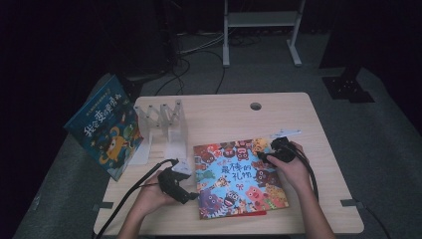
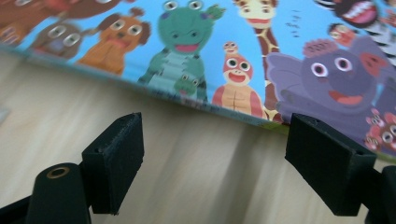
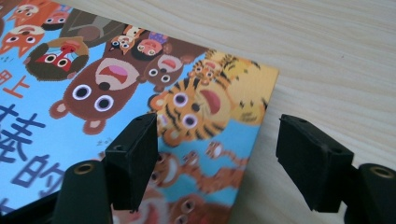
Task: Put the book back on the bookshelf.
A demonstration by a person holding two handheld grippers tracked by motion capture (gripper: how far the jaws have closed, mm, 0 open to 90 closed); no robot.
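Left tongs [image 1: 191, 195]: held low at the near left edge of the picture book [image 1: 239, 177]; jaws stand wide apart with bare table [image 1: 278, 107] between them, gripping nothing; in the left gripper view [image 2: 212, 158] the book's edge runs just past the tips.
Right tongs [image 1: 261, 155]: over the book's far right corner; jaws parted, one above the cover, the other above the wood beside it, closed on nothing [image 3: 217, 154].
Picture book: lies flat and closed, cover up, on the near middle of the table; roughly square, turned slightly so its far right corner points away and right.
Second book [image 1: 104, 127]: leans upright at the table's left edge.
Clear rack [image 1: 161, 124]: stands between the two books, empty slots facing up.
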